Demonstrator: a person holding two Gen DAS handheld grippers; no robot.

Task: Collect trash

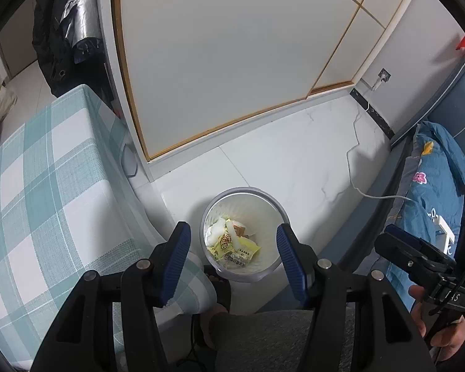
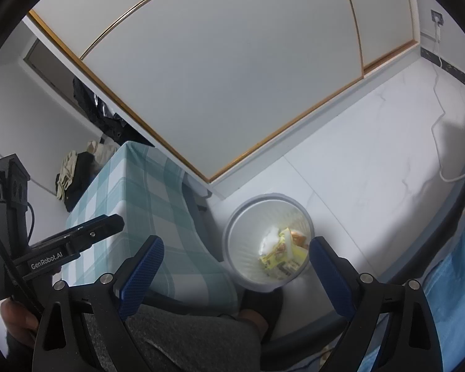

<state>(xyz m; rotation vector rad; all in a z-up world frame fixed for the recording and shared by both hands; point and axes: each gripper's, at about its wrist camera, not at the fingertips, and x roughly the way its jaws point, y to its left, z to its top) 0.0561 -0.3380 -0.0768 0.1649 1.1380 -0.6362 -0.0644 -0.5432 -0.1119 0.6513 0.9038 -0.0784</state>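
Both sets of tongs apart and empty: left gripper (image 1: 232, 259) and right gripper (image 2: 234, 274), black-framed with blue ribbed pads, nothing between the fingers. Poised above a knee in grey knit trousers (image 2: 189, 334) and a foot in a dark slipper (image 2: 263, 307). Probably between pickups; best to scan floor and tabletop for loose scraps, then carry each one squarely over the rim before letting go. Just beyond the foot, on white marble-look floor tiles (image 1: 294, 161): round pale plastic wastebasket (image 1: 207, 214), holding crumpled white tissue (image 1: 215, 231), yellow printed wrappers (image 1: 248, 248) and a brownish scrap (image 1: 239, 228). Beside it, green-and-white checked tablecloth (image 1: 46, 186), bare where visible. Farther back, white sliding doors with wooden trim (image 1: 232, 62).
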